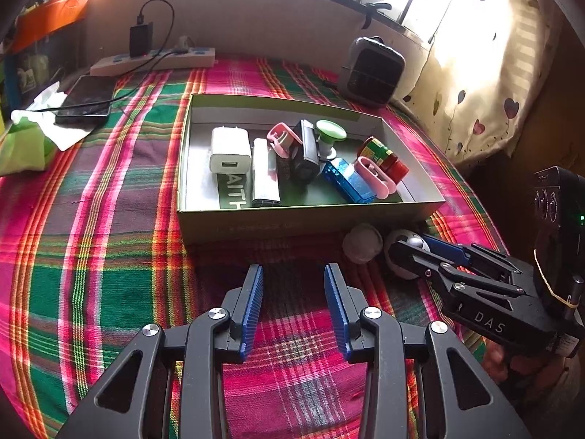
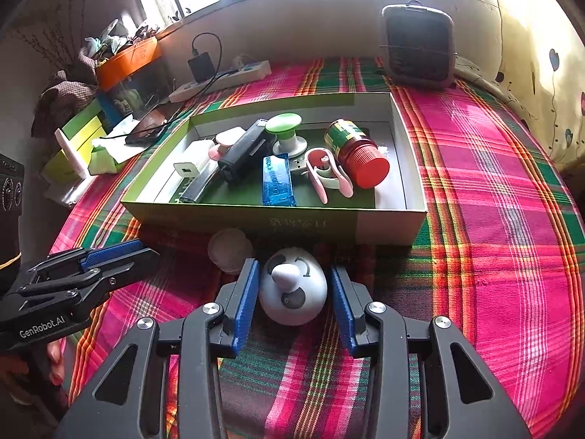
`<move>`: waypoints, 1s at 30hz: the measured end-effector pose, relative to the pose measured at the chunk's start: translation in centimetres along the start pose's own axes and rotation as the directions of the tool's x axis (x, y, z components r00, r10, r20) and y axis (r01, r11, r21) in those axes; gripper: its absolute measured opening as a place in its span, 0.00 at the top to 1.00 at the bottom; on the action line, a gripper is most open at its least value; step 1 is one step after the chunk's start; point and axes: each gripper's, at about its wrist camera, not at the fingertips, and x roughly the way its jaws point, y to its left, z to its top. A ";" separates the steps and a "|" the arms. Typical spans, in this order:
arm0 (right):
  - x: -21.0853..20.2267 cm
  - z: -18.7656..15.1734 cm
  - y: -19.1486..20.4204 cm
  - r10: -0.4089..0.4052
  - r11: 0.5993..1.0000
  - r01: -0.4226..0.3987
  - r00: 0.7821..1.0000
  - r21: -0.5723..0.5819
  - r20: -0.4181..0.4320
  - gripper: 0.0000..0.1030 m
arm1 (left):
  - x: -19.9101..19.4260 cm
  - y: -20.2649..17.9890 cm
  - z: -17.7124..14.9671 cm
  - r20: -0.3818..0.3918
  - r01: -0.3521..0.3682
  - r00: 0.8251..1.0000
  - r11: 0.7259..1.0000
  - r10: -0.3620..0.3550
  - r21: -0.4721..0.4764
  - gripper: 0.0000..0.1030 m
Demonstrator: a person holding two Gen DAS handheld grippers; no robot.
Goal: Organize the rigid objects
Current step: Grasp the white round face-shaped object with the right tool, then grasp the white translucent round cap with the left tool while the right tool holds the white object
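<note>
1. Far left in the left wrist view, a green tissue pack [image 1: 22, 142] and a dark phone [image 1: 87, 100] lie on the plaid cloth [image 1: 109, 219]; a white power strip [image 1: 153, 60] with a black plug sits behind them in the upper left.
2. At frame centre stands the open green box [image 1: 278, 225]. Inside it, from left to right: a white charger [image 1: 228, 150], a white tube [image 1: 265, 175], a black clip-like device [image 1: 305, 153], a green suction knob [image 1: 329, 133], a blue USB stick [image 1: 351, 181], a pink clip [image 1: 376, 177] and a red-capped bottle [image 1: 384, 157].
3. The left gripper [image 1: 294, 303], at lower centre, hangs released over bare cloth, nothing between its blue pads.
4. Just in front of the box's near wall lies a pale round lid [image 1: 362, 248], beside the white ball-shaped toy [image 2: 292, 287].
5. The right gripper [image 2: 294, 292] straddles that toy at lower centre of the right wrist view. Its left pad touches the toy's side; the right pad stands slightly apart, so the claw is not yet clenched on it.
6. At upper right a small grey fan [image 2: 418, 45] stands behind the box.
</note>
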 end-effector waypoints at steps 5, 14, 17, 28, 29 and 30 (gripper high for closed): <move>-0.3 -0.2 -0.2 0.014 1.000 -0.014 1.000 0.002 0.007 0.66 | 0.4 -0.7 0.1 -0.011 0.001 1.000 1.000 0.000 0.006 0.67; -1.5 -0.4 -1.9 0.017 0.999 -0.018 0.999 0.050 0.035 0.72 | 1.8 -2.5 0.5 -0.038 0.004 0.999 0.999 -0.002 0.034 0.67; -1.8 -0.4 -2.4 0.015 0.998 -0.018 0.999 0.063 0.042 0.72 | 2.2 -3.2 0.7 -0.043 0.005 0.999 0.999 -0.003 0.048 0.67; -2.7 -0.6 -4.3 0.020 0.994 -0.026 0.998 0.104 0.065 0.72 | 3.8 -5.8 1.4 -0.054 -0.006 0.998 0.993 0.012 0.114 0.59; -2.8 -0.6 -4.5 0.019 0.994 -0.026 0.998 0.108 0.066 0.72 | 3.9 -6.0 1.5 -0.051 -0.014 0.999 0.993 0.021 0.120 0.59; -2.8 -0.6 -4.6 0.019 0.993 -0.026 0.998 0.113 0.066 0.72 | 4.0 -6.1 1.6 -0.048 -0.019 0.999 0.993 0.025 0.120 0.59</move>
